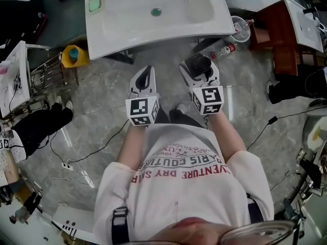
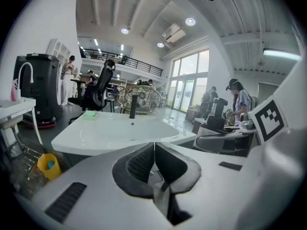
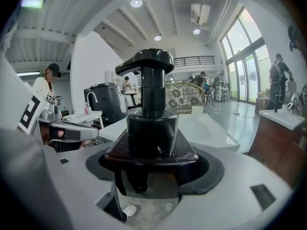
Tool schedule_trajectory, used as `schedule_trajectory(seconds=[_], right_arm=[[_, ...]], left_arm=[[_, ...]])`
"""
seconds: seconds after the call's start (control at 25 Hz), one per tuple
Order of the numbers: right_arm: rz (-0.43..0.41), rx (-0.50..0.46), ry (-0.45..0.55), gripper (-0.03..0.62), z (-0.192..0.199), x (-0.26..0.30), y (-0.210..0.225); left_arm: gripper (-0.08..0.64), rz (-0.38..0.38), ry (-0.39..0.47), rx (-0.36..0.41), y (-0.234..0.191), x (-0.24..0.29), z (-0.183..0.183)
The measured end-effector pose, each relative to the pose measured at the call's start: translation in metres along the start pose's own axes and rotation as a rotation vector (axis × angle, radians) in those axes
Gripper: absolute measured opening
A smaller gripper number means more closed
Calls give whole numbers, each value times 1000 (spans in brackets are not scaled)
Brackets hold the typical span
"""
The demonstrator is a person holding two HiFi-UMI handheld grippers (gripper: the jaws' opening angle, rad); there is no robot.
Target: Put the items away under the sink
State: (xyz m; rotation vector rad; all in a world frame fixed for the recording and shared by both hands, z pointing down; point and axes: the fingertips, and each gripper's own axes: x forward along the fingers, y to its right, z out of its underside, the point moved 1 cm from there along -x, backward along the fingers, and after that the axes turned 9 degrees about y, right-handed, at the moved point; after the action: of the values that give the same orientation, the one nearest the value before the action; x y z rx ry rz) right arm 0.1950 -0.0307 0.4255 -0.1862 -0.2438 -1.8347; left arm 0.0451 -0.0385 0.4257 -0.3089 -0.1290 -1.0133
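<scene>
Our tally of what is in sight

We count two grippers, the left gripper (image 1: 147,71) and the right gripper (image 1: 200,71); one dark pump bottle (image 3: 152,114); three white sinks, the middle sink (image 1: 127,32), the right-hand sink (image 1: 305,22) and the left-hand sink (image 1: 14,83); one yellow tub (image 1: 74,55); one clear cup (image 1: 240,29); one red-capped bottle (image 1: 225,50); one green pad (image 1: 95,4).

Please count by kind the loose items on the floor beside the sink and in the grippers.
Dark pump bottle, in right gripper: 1
Yellow container: 1
Clear container: 1
Small bottle with red on it: 1
Total: 4
</scene>
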Motion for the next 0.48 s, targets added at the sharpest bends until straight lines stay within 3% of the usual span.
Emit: schedule_trajectory(seconds=[0.28,0.48], right_arm=[[-46,-7,-54,374,58,-27,-8],[-53,16,-95,374,94,-23,-20]], left_arm=[[28,-86,-29,-27,4,-36,54],[28,-106,-40,-27,-6,-46,75]])
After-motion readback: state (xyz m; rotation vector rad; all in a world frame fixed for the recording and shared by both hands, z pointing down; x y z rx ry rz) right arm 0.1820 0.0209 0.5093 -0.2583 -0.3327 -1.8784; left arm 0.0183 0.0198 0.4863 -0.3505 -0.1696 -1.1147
